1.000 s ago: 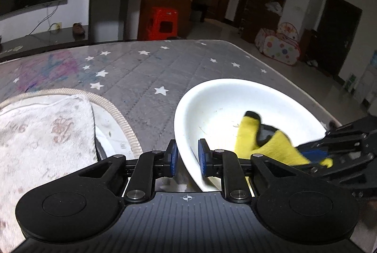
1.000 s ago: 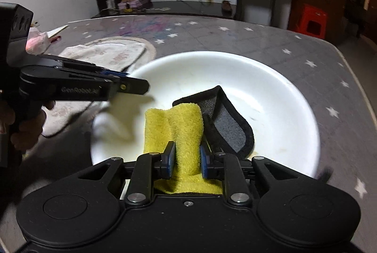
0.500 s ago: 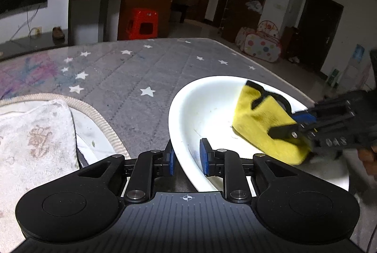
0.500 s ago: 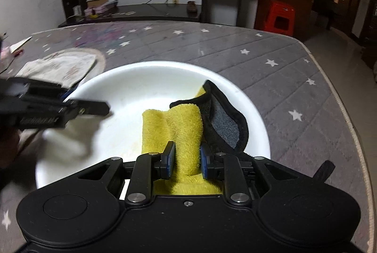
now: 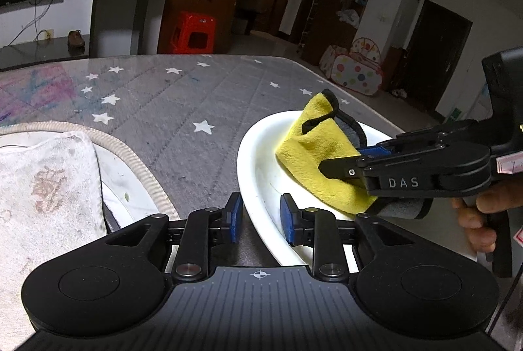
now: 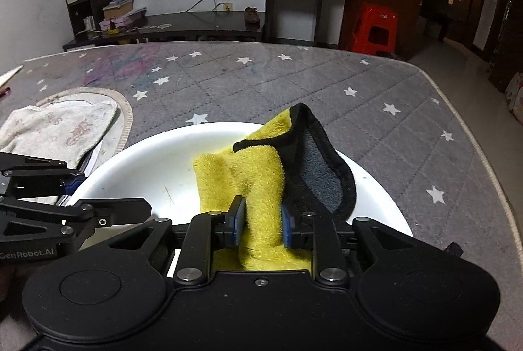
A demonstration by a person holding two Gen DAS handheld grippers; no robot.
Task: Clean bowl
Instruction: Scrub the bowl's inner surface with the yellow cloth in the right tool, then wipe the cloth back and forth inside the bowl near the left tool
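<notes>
My left hand-held gripper (image 5: 258, 215) is clamped on the near rim of the white bowl (image 5: 258, 174), steadying it on the grey star-printed surface (image 5: 183, 109). My right hand-held gripper (image 6: 260, 221) is clenched on the yellow cloth (image 6: 242, 174), which has a grey, black-edged backing and sits up against the far inner wall of the bowl. As I judge it, the wiping is under way, not finished: a few thin dark marks show on the white bottom near the cloth (small, hard to tell what they are). The near wall and those specks look left to do. A stained white towel (image 6: 55, 128) lies well apart on the left.
</notes>
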